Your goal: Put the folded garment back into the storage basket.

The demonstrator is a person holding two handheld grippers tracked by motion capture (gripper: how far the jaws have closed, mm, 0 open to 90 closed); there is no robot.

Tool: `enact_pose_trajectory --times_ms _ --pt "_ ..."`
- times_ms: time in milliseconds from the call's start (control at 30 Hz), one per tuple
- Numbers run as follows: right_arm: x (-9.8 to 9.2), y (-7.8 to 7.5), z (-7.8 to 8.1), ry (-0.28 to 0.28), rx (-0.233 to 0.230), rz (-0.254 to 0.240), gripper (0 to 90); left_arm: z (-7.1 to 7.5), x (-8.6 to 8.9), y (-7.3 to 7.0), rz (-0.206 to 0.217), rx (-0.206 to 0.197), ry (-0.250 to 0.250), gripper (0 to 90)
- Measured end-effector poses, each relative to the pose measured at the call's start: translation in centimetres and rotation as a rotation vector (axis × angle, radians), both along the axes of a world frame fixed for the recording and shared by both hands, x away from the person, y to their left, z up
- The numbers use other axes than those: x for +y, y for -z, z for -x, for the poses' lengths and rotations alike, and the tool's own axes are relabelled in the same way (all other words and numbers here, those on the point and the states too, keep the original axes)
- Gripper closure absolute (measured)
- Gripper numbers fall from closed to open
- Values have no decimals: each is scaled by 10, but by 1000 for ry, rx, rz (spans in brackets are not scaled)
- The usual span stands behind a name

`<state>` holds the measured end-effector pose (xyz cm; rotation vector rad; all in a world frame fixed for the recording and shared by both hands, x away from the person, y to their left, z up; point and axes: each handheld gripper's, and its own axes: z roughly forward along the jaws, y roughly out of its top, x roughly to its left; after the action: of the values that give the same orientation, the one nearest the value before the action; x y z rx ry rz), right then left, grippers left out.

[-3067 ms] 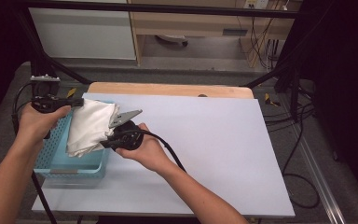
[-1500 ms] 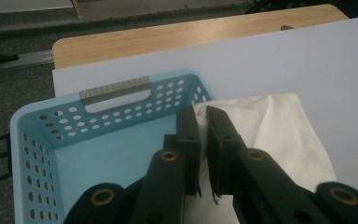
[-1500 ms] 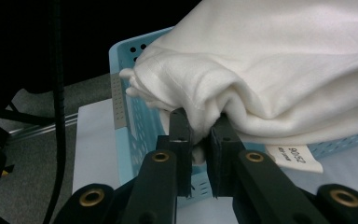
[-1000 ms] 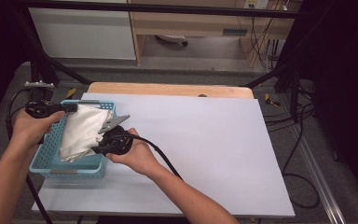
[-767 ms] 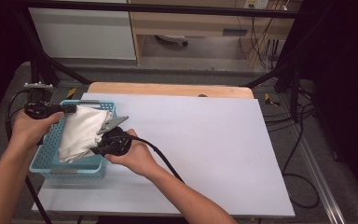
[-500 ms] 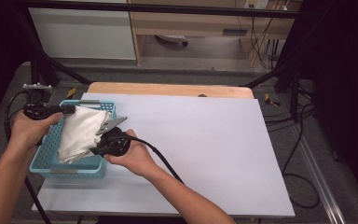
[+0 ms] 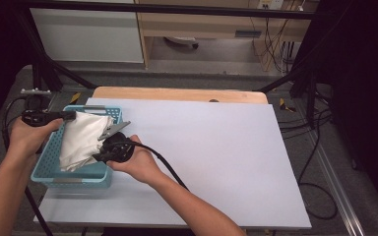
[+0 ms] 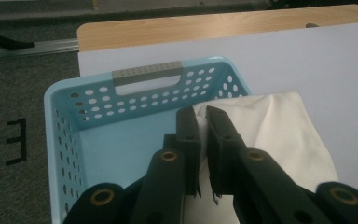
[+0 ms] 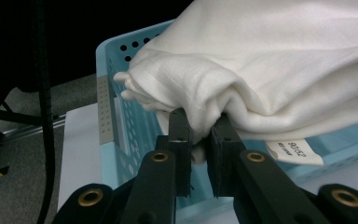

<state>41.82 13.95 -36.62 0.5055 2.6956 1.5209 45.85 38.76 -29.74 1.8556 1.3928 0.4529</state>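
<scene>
1. A folded white cloth [image 7: 81, 140] is held over a light blue perforated basket [image 7: 54, 169] at the left edge of the table [image 7: 216, 147], partly inside it and partly draped over the rim on the 3 o'clock side.
2. In the high view, the cloth's long axis runs from about 1 o'clock down to 7 o'clock. Its upper end is raised near the basket's far rim, and its lower end sags toward the near wall.
3. The left gripper [image 8: 202, 122] is closed on the cloth's far corner, with only a thin fold of fabric between the nearly touching jaws. In the high view it is seen at about 10 o'clock of the cloth [image 7: 54, 117].
4. The right gripper [image 9: 199, 133] is clamped on a bunched edge of the cloth, the jaws kept slightly apart by the thickness of the folds. A sewn label [image 9: 294, 151] hangs just beside it, at about 4 o'clock.
5. The step in hand is judged to be lowering the cloth into the basket. It is best done by bringing both grippers down together and level, so that the fold is kept.
6. The overhanging side should be drawn inward past the rim before either grip is released.
7. The basket's grey handle strip [image 8: 147, 73] marks the far wall, which should be cleared by the left gripper.
</scene>
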Motion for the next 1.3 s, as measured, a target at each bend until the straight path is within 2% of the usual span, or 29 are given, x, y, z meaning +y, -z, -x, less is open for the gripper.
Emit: enact_pose_trajectory --times_ms 67,100,167,200,267,333,400,567,600,700,800,867,900,967,1000,1067,1300 --pt "4 0 -2 1 6 6 793 -1 2 3 -14 -15 -26 827" --pt "5 1 -3 10 8 12 759 -1 3 6 -17 -26 -58 797" --pt "6 3 -3 35 19 33 617 -1 6 12 -3 -41 -100 651" --pt "4 2 -3 46 24 49 561 0 6 14 -12 -42 -113 590" --pt "-3 -1 0 55 16 75 465 4 1 14 -40 -69 -101 544" --pt "-16 -7 5 76 3 75 412 11 -6 12 -38 -95 -92 503" --pt "-29 -12 7 103 -30 71 338 18 -15 7 -62 -124 -83 465" --pt "-59 -24 4 188 -49 36 241 42 -37 -1 -113 -201 -71 383" --pt "-64 -26 3 200 -51 29 225 47 -40 -1 -109 -210 -75 360" --pt "-75 -29 0 237 -35 8 177 62 -48 2 -109 -206 -63 280" --pt "-84 -31 -3 259 -40 -1 150 73 -55 9 -134 -218 -64 227" --pt "-88 -33 -5 286 -34 2 131 78 -58 16 -137 -202 -52 162" --pt "-90 -34 -6 289 -41 -2 131 79 -59 19 -133 -203 -54 152" --pt "-94 -36 -8 296 -45 -14 130 78 -61 24 -135 -179 -41 146" --pt "-96 -37 -9 301 -48 -19 130 78 -61 25 -131 -170 -34 134" --pt "-100 -40 -11 315 -55 -29 130 80 -59 25 -106 -185 -53 131" --pt "-114 -45 -14 384 -75 -52 95 87 -51 20 -73 -190 -55 80"
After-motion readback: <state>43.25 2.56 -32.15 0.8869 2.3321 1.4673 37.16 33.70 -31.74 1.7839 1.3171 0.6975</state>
